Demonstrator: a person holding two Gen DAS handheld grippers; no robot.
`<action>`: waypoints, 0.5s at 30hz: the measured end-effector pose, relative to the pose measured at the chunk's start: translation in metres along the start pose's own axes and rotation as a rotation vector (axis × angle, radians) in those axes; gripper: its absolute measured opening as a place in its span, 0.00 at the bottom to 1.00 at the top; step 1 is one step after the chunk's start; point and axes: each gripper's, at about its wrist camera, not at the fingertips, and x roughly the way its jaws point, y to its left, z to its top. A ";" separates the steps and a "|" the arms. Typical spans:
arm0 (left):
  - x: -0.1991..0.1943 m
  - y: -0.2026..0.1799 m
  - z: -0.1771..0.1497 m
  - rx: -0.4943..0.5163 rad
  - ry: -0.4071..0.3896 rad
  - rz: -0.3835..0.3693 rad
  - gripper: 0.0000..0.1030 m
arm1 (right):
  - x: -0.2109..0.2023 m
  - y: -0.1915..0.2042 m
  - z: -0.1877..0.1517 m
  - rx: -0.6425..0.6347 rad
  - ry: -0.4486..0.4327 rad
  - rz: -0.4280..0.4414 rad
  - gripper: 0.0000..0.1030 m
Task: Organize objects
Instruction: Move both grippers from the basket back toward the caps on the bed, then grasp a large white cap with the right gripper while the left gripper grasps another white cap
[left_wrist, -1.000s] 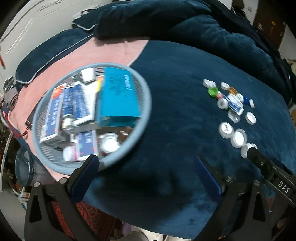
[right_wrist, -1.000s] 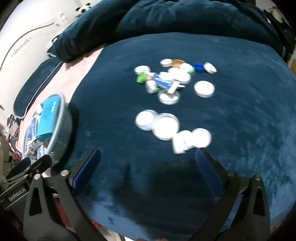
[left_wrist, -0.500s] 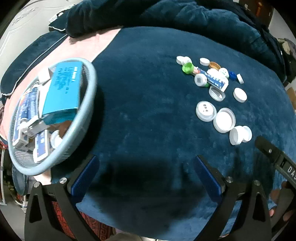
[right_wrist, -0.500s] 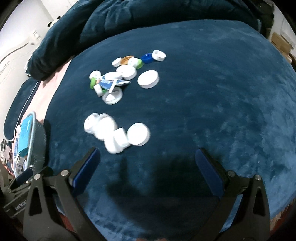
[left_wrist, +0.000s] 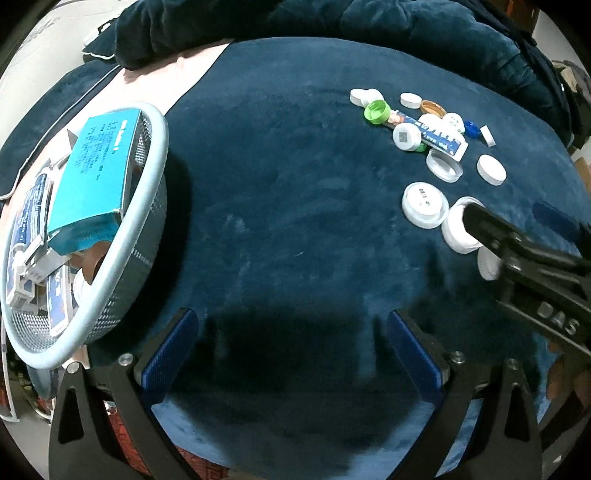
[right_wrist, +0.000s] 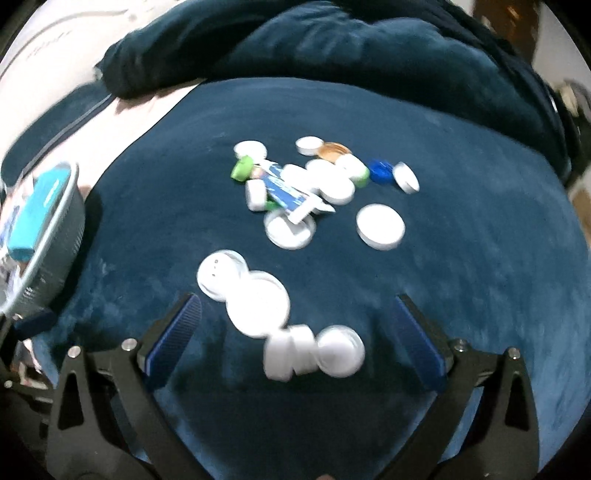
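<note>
Hovering with both sets of blue-padded fingers spread wide and empty: left gripper (left_wrist: 291, 343) over bare dark-blue velvet blanket (left_wrist: 288, 192), right gripper (right_wrist: 295, 325) straddling a cluster of small white plastic caps (right_wrist: 310, 350). Lying further back, more loose lids around a blue-and-white tube (right_wrist: 291, 192). Sitting at the left edge, a round grey mesh basket (left_wrist: 147, 206) holding a teal cardboard box (left_wrist: 92, 173). Risking, on closing, pinching several touching caps at once and flicking one away; sinking into soft pile, possibly snagging fabric; blurring here, so judging contact poorly.
</note>
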 end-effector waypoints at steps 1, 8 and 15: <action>0.001 0.002 0.000 -0.002 0.002 -0.002 0.99 | 0.004 0.004 0.002 -0.013 0.005 -0.001 0.98; 0.005 0.014 0.001 -0.039 0.010 -0.025 0.99 | 0.024 0.011 -0.002 -0.034 0.076 -0.014 0.40; 0.002 0.002 0.002 -0.028 0.002 -0.059 0.99 | -0.010 -0.037 -0.015 0.277 0.003 0.247 0.40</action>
